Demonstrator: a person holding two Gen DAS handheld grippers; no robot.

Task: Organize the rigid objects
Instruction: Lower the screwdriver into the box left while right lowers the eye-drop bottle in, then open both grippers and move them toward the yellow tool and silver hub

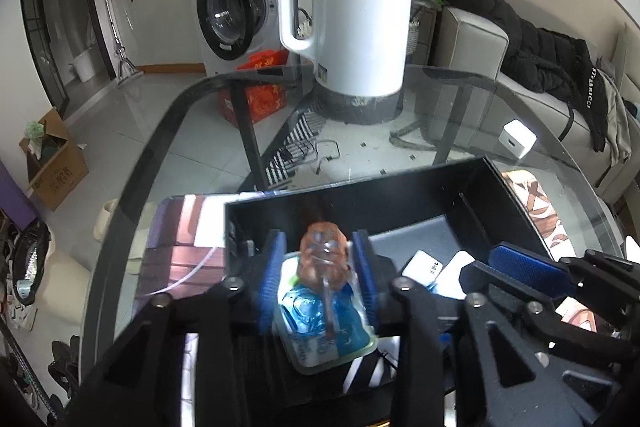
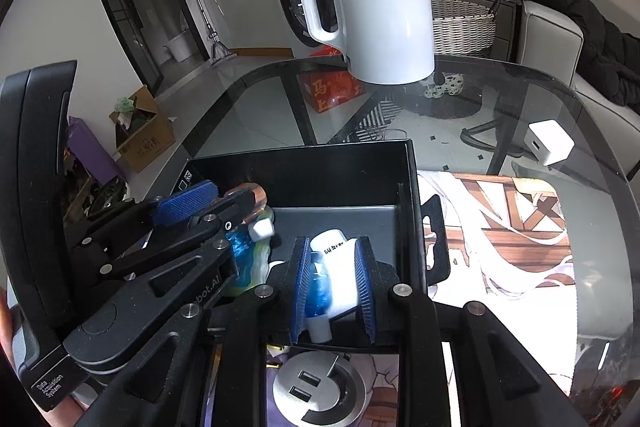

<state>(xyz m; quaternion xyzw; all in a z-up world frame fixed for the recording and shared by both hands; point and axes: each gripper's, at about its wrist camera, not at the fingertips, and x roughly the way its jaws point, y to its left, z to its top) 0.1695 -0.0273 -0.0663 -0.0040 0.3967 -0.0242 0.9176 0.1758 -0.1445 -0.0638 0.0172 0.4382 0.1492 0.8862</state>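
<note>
A black open box (image 2: 304, 163) is seen on a glass table (image 2: 500, 95), and everything else is placed in relation to it. Over the box's left part the left gripper (image 1: 319, 263) is held, its blue pads (image 1: 273, 267) set slightly apart on either side of an orange translucent piece (image 1: 322, 257) that stands atop a blue-and-clear blister pack (image 1: 320, 323) — whether the pads press on the piece cannot be told. Over the box's right part the right gripper (image 2: 331, 281) is held, with a white tube (image 2: 338, 267) and something blue lying between its ribbed blue pads (image 2: 365, 283); the pads appear to flank the tube loosely, though contact cannot be confirmed. Beyond the box's far wall a white kettle (image 2: 384, 11) is set upright on the glass. To the box's right, well apart, a small white charger cube (image 2: 550, 143) rests. A printed mat (image 2: 512, 227) is spread under the box and to its right.
</note>
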